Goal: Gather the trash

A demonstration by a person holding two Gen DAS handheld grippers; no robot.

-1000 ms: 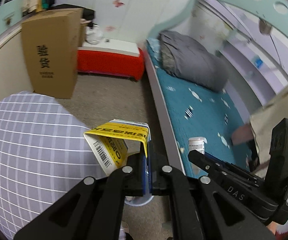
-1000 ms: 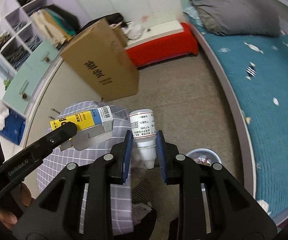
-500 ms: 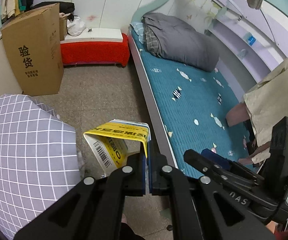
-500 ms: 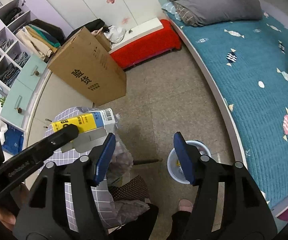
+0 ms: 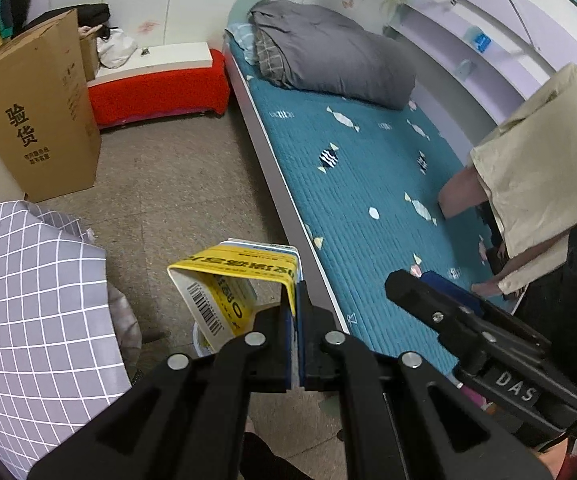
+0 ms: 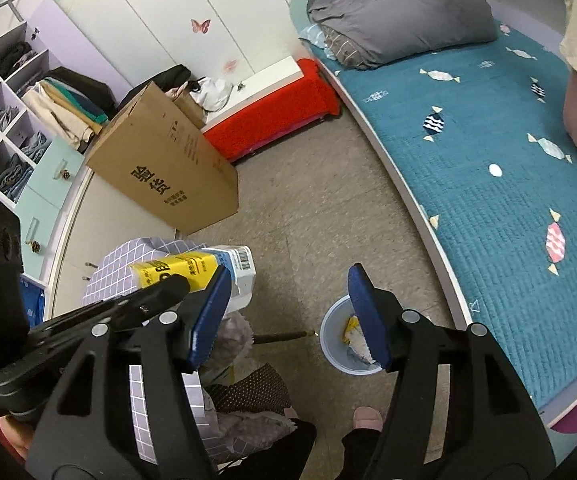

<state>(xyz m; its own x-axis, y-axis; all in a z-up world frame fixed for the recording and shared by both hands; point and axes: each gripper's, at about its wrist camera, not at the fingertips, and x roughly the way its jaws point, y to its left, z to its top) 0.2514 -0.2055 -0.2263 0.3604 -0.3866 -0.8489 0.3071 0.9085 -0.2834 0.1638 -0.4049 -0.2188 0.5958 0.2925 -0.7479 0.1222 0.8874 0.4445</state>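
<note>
**Carton next, bin is right below**

Left gripper [image 5: 298,312] is clamped tight on one flap of the flattened yellow carton [image 5: 232,280], which sticks up and out from the pads, over the floor just left of the bed [image 5: 368,208]. Right gripper [image 6: 288,316] has its jaws standing well apart with nothing between them, hanging pretty much over the small pale bin [image 6: 334,344], which sits on the floor near the bed edge with some scraps already in it.

So the step in hand looks like dropping the carton in that bin. In the left view the bin rim only just peeks out under the carton, so I can't really tell how well they line up; the right view is the one to trust.

Tips if you're doing this:
- carry the carton over to the right until it's above the bin mouth, not the rim
- it's wide and springy, so tip it end-down to go in narrow
- get low before letting go, since light card drifts
- slide the empty right gripper aside first, as it's hogging the space over the bin
- mind the checked fabric [image 5: 28,300] on the left
</note>
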